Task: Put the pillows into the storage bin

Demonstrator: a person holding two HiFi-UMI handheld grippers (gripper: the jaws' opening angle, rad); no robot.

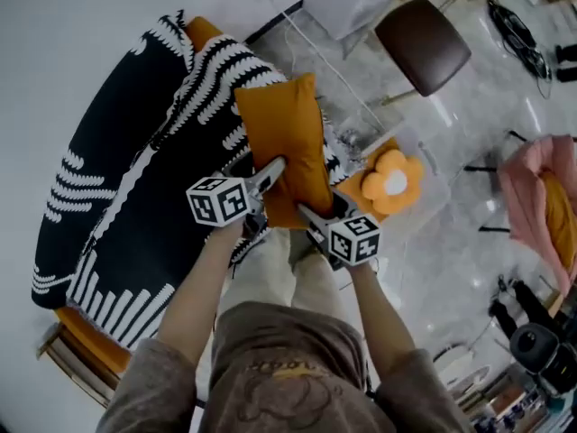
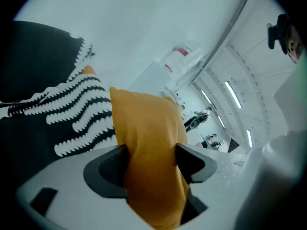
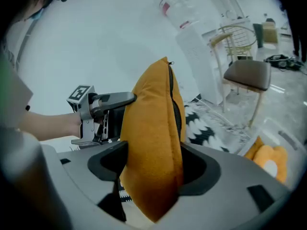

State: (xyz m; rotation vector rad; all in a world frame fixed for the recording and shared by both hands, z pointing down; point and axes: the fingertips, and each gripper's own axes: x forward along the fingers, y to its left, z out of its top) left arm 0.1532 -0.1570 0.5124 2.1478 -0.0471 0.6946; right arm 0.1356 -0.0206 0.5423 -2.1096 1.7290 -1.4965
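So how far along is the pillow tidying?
One flower-shaped pillow already appears to lie in the clear storage bin. The orange pillow is in hand, clamped by the left gripper and right gripper. It has yet to go in.

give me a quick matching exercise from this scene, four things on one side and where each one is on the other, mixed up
Things:
1 orange pillow
2 flower cushion
3 brown chair
4 black-and-white throw

Places:
A inside the clear bin
B spread over the sofa
C clamped by the left gripper and right gripper
D standing on the floor

Pairs: 1-C, 2-A, 3-D, 4-B
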